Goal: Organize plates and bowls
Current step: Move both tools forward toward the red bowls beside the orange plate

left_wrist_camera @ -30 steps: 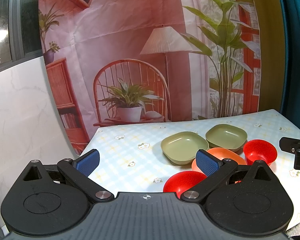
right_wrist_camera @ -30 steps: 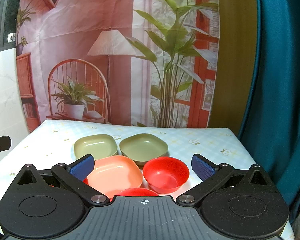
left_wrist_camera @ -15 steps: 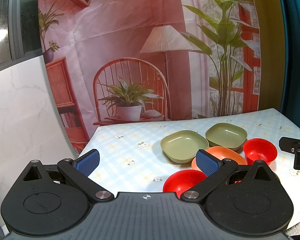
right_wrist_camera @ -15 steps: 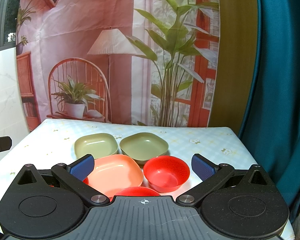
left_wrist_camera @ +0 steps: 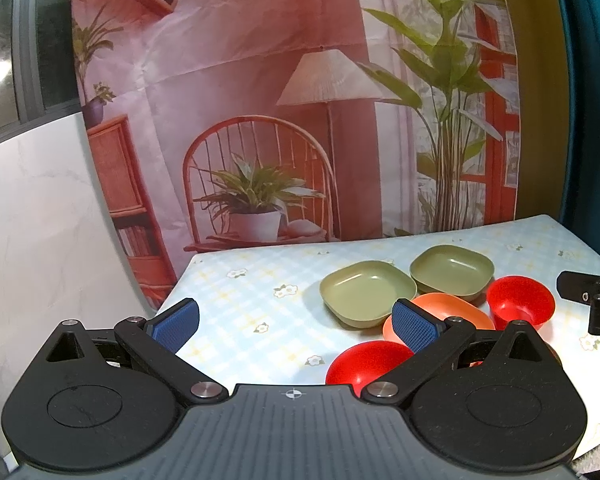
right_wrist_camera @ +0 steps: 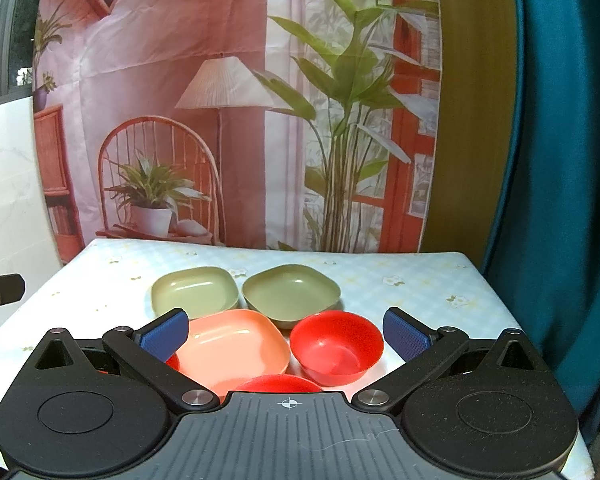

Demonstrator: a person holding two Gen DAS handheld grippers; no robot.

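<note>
On the flowered tablecloth (right_wrist_camera: 400, 284) lie a shallow green plate (right_wrist_camera: 194, 292), a deeper green bowl (right_wrist_camera: 292, 294), an orange plate (right_wrist_camera: 234, 344) and a red bowl (right_wrist_camera: 336, 346). Another red dish (right_wrist_camera: 278, 383) shows just past the gripper body, and a sliver of red sits behind the left finger. My right gripper (right_wrist_camera: 286, 334) is open and empty, above the orange plate and red bowl. My left gripper (left_wrist_camera: 296, 320) is open and empty, left of the dishes; its view shows the green plate (left_wrist_camera: 366, 294), green bowl (left_wrist_camera: 452, 274), orange plate (left_wrist_camera: 452, 312) and two red bowls (left_wrist_camera: 520, 306) (left_wrist_camera: 366, 362).
A printed backdrop (right_wrist_camera: 236, 100) hangs behind the table. A teal curtain (right_wrist_camera: 560, 160) hangs at the right. A white marble wall (left_wrist_camera: 40, 220) is on the left. The table's right edge (right_wrist_camera: 496, 292) is near the red bowl.
Both grippers have shifted very slightly; the dishes sit a little higher in the right wrist view. Nothing was taken hold of or let go.
</note>
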